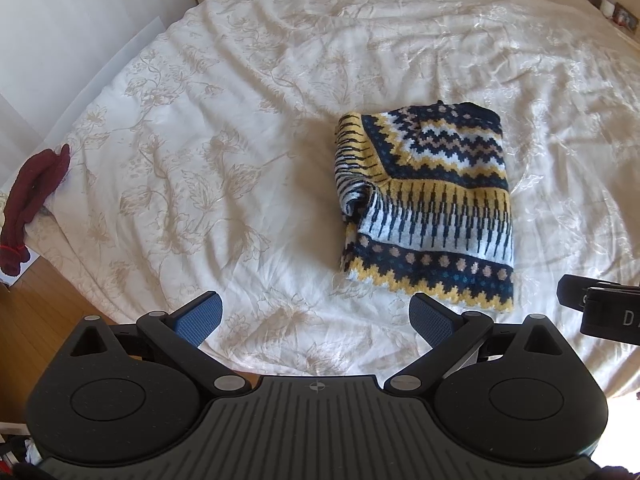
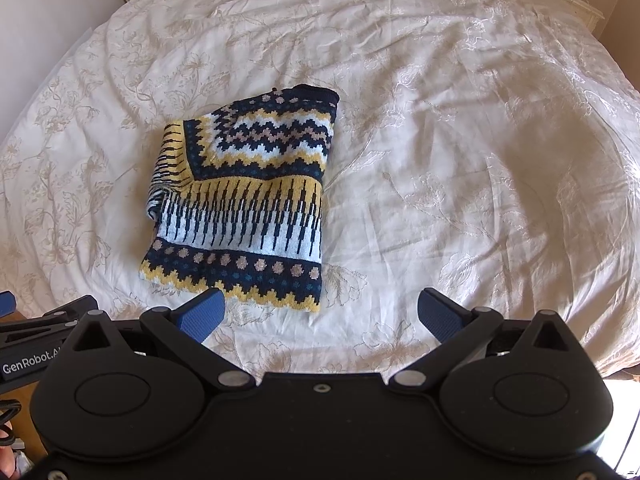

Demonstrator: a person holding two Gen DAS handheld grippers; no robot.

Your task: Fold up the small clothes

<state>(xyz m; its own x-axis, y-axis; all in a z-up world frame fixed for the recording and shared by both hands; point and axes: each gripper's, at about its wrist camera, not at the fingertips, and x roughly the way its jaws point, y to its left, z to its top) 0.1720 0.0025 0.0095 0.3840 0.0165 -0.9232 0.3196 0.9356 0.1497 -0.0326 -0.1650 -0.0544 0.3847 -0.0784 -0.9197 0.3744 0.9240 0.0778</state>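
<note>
Knit sweater (image 1: 424, 208) lies folded on the bed (image 1: 200, 160), long axis running 12 to 6. Left gripper (image 1: 316, 320) finds it at 1 o'clock; right gripper (image 2: 320, 316) at 11, seemingly nearer. Both jaws spread, empty.

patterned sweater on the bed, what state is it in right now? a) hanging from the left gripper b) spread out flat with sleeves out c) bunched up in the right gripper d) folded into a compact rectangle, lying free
d: the patterned sweater lies folded in a compact rectangle on the bedspread, while the left gripper and the right gripper are both open and empty, short of it.
</note>
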